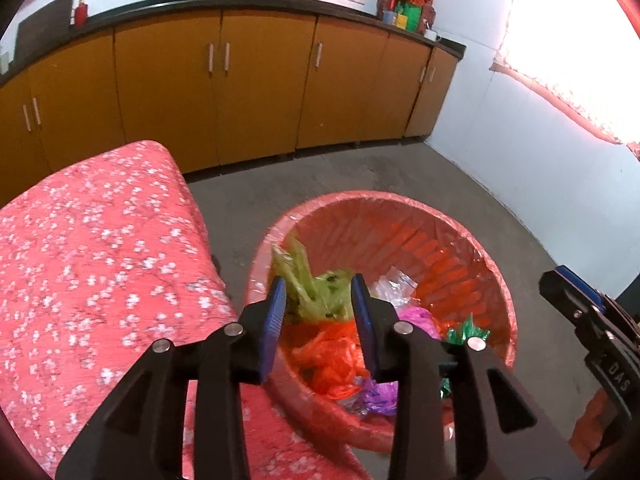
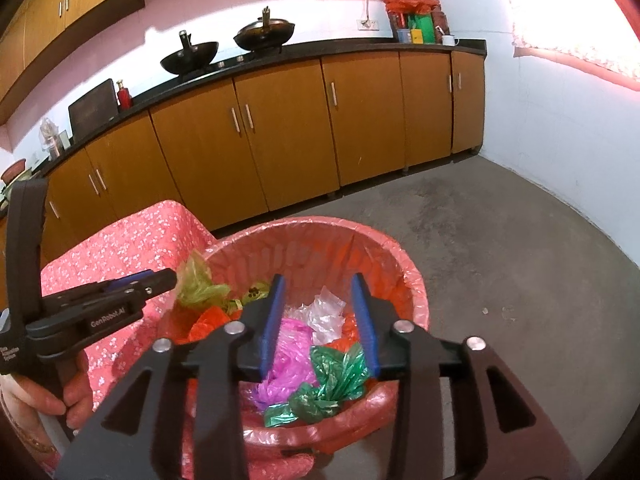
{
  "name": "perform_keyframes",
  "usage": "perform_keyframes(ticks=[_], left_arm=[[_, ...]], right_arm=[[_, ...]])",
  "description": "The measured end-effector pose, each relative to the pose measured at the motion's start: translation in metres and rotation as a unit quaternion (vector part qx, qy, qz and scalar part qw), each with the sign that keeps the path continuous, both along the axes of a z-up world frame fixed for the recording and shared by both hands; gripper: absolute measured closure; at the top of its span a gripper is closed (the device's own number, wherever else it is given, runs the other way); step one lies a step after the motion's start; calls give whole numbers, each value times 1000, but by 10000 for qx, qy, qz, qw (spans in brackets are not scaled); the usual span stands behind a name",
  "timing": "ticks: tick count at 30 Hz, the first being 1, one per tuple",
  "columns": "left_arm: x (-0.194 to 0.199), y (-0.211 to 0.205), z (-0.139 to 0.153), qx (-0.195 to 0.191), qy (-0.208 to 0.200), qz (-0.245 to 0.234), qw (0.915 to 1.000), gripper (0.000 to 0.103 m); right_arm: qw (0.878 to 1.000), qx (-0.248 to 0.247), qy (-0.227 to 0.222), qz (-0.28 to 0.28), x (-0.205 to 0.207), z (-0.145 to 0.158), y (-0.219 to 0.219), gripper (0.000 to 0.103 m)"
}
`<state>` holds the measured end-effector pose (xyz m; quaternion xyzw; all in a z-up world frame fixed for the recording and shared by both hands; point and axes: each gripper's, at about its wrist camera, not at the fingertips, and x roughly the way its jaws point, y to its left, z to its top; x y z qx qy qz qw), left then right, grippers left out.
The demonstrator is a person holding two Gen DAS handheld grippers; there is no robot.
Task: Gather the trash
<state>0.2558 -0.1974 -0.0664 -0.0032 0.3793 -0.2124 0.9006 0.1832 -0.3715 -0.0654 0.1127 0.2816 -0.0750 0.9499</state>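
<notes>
A red bin lined with a clear bag stands on the floor beside the table; it also shows in the right wrist view. Inside lie crumpled plastic bags: light green, orange, pink, dark green, clear, purple. My left gripper is open above the bin's near left side, over the light green bag, holding nothing. My right gripper is open above the bin, holding nothing. The left gripper shows in the right wrist view, the right gripper in the left.
A table with a pink flowered cloth stands left of the bin. Orange cabinets under a black counter with two woks line the far wall. A white wall is on the right. Grey floor lies around the bin.
</notes>
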Motion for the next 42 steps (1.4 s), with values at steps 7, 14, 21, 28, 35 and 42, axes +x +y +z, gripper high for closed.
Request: perform_keyframes(ticks=[7,14,21,28,35,42], left_arm=[[-33,42,31,13,-458,254,9986,54],[-93,101,64,103,-990,561,9935,36],[-148,154,83,24,-1234,1090,9864,15],[-209,181,98,363,-1807,1408,9727,2],[-251,190,96,544,-2063,1533,9649,2],[-269,194,91,581,-2101,1566,9633,2]], right_arm=[[9993,83,-353,-117,-36,30,11,43],[9968,-125,-784,-93,-90,63,41,19],[9945,-340,-992,-36,-136,80,75,7],[9903,-735,-1181,28,-180,90,107,4],[9908,-722,-1148,23,-208,89,127,4],[9867,-972,-1301,-47,-231,84,147,4]])
